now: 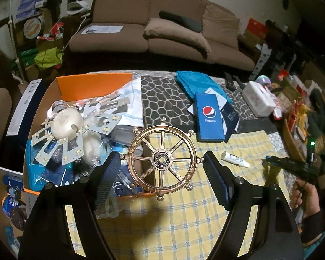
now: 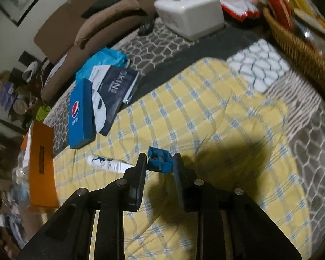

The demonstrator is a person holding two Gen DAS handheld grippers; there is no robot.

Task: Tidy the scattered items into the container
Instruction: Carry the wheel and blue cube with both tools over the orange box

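Cardboard box (image 1: 45, 99) crammed w/ packets; left gripper (image 1: 161, 159) clamps bronze wheel (image 1: 161, 159); right gripper (image 2: 159, 161) pinches small blue box (image 2: 159, 160).

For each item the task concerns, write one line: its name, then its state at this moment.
Ship's wheel: held in the left gripper, at the box edge.
Small blue box: clamped in the right gripper.
White tube: lying loose on the yellow cloth.
Pepsi box: lying flat, outside.
Cardboard box: open, part-filled.

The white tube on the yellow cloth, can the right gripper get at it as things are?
Probably not yet: the right gripper is shut on a blue box. The tube lies uncovered just beside it.
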